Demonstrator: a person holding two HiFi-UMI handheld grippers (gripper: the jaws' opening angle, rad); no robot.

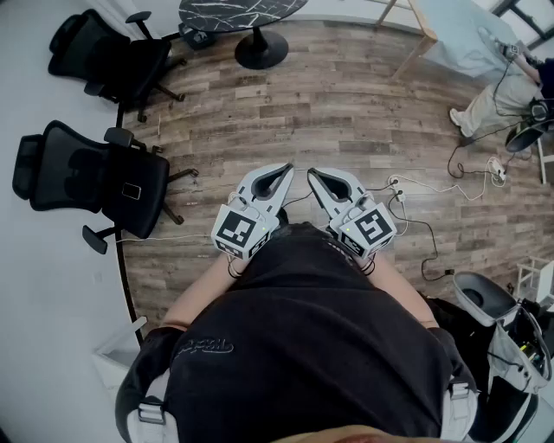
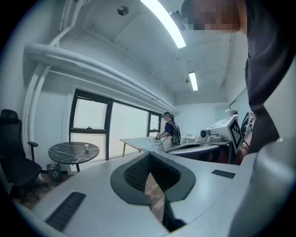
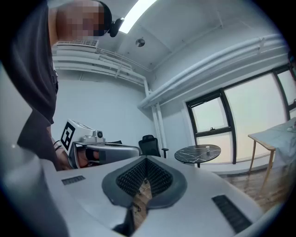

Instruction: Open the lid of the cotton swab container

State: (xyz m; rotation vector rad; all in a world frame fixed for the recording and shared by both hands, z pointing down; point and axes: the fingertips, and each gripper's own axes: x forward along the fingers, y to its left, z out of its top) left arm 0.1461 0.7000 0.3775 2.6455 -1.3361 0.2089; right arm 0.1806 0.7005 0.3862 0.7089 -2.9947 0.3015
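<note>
Grey left tool [image 1: 286,170], right tool [image 1: 312,173] shut; window [image 3: 212,125] gripper views only.

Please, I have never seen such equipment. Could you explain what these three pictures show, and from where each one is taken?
There is no robot here. A person holds a tool in each hand, and each tool ends in a two-jaw claw. The head view looks down from the person's head: it shows the left claw and the right claw held close to the body, a wooden floor, office chairs and a round dark table. The left gripper view and the right gripper view come from a camera on each tool, looking along its jaws. In both, the jaws are together with nothing between them. The cube with black squares is part of the tool. No work surface and no cotton swab container is in view.
</note>
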